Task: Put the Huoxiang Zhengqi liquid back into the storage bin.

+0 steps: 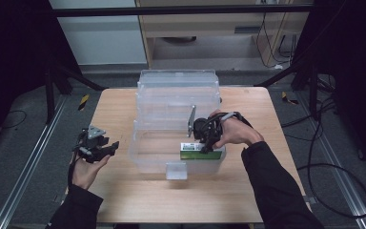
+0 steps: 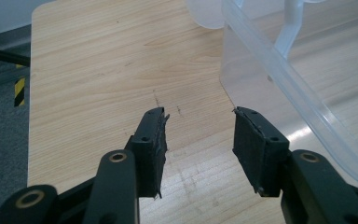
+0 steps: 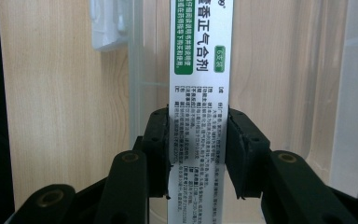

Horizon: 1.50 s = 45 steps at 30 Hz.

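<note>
A clear plastic bin (image 1: 144, 153) stands mid-table with its lid (image 1: 178, 90) swung up behind it. My right gripper (image 1: 204, 143) reaches down into the bin's front right part and is shut on a white and green medicine box (image 1: 196, 153) that lies along the front wall. In the right gripper view both pads press the long sides of the medicine box (image 3: 200, 70), which runs away from the right gripper (image 3: 198, 149). My left gripper (image 1: 110, 147) rests in a hand left of the bin. In its own view the left gripper (image 2: 198, 135) is open over bare wood, with the bin wall (image 2: 270, 70) to its right.
The wooden table (image 1: 124, 195) ends at a floor with metal rails on both sides. The bin's latch tab (image 1: 176, 170) sticks out at its front, and the same latch (image 3: 109, 23) shows at upper left in the right gripper view. Cables lie on the floor at right (image 1: 324, 167).
</note>
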Tool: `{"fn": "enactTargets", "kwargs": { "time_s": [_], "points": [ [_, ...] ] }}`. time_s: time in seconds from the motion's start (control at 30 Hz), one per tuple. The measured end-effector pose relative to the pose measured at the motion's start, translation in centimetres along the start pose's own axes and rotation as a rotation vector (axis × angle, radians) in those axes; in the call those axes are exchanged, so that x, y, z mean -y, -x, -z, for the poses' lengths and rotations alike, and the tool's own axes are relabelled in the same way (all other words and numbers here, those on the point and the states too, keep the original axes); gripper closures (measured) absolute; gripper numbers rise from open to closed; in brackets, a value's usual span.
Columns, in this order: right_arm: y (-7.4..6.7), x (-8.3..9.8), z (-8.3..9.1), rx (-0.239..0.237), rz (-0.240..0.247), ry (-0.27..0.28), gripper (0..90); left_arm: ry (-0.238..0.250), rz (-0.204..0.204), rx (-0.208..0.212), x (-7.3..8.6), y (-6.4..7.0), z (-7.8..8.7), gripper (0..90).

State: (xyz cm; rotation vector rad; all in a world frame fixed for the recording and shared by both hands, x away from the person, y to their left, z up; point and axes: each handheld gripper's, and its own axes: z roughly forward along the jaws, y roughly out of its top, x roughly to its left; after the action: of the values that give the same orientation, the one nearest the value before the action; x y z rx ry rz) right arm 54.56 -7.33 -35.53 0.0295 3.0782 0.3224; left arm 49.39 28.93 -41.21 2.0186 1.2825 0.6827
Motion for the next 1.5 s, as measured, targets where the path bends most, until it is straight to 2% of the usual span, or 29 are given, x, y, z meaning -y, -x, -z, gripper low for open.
{"fn": "enactTargets", "kwargs": {
  "time_s": [0.5, 0.53, 0.63, 1.0, 1.13, 1.33, 1.5],
  "points": [
    [0.1, -0.1, -1.0, -0.004, 0.002, -0.024, 63.3, -0.002, -0.001, 0.000, 0.0, 0.0, -0.1, 53.0],
    [0.0, -0.1, -1.1, -0.004, -0.010, -0.021, 63.3, -0.003, -0.002, 0.001, 0.0, 0.0, -0.1, 53.0],
    [0.0, 0.1, -1.4, -0.002, -0.007, -0.009, 63.2, -0.004, -0.004, 0.001, 0.0, 0.1, -0.1, 53.0],
    [0.0, 0.0, -1.8, 0.005, -0.018, -0.043, 63.4, -0.003, -0.003, 0.001, 0.0, 0.1, -0.1, 53.0],
    [-0.1, 0.4, -0.9, 0.010, -0.037, -0.010, 65.4, -0.005, -0.006, 0.000, 0.0, 0.2, -0.1, 53.0],
    [-0.2, 0.6, -0.1, 0.033, -0.049, 0.026, 62.8, -0.002, -0.005, 0.000, 0.0, 0.1, -0.1, 53.0],
    [-0.3, 0.8, 1.0, 0.059, -0.091, 0.070, 60.7, 0.000, 0.000, -0.002, 0.0, 0.0, 0.0, 53.0]
  ]
}}
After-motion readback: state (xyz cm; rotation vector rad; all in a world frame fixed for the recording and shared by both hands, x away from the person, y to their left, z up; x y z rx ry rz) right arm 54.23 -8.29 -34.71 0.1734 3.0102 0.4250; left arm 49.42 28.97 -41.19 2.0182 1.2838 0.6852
